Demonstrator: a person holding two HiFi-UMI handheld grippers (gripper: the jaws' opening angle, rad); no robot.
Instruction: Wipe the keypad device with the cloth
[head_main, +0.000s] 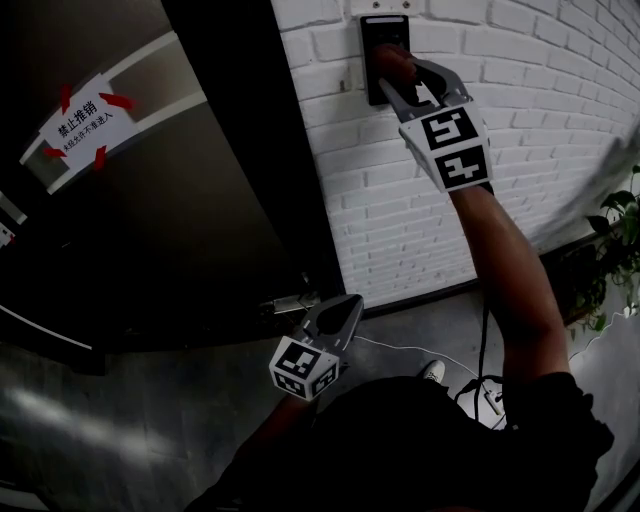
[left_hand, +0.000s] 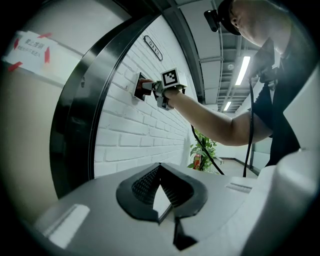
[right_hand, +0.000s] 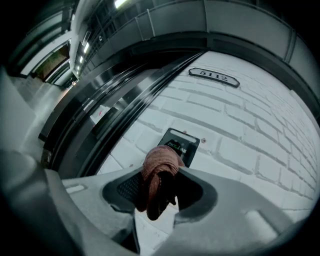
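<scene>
Reddish-pink woven cloth, bunched into a wad, is clamped between the jaws of the right gripper. The wad sticks out past the jaw tips.

Cloth position: pressed against the black rectangular keypad device, which is mounted on the white painted brick wall just right of the dark metal door. In the head view the cloth covers the middle of the device, and the top and lower edge stay visible.

Writing on the device, seen in the right gripper view: pale lettering that starts "ZKT". The rest is behind the cloth.

Other writing:
- Oval dark number plate on the brick above the device reads "5112".
- White paper notice is fixed to the door with red tape at its corners. The top line reads "禁止推销". The smaller line below is too fine to read.

Left gripper: held low in front of the person's body, well apart from the device. Its jaws are closed tip to tip with nothing between the pads; only wall shows through the gap behind them.
</scene>
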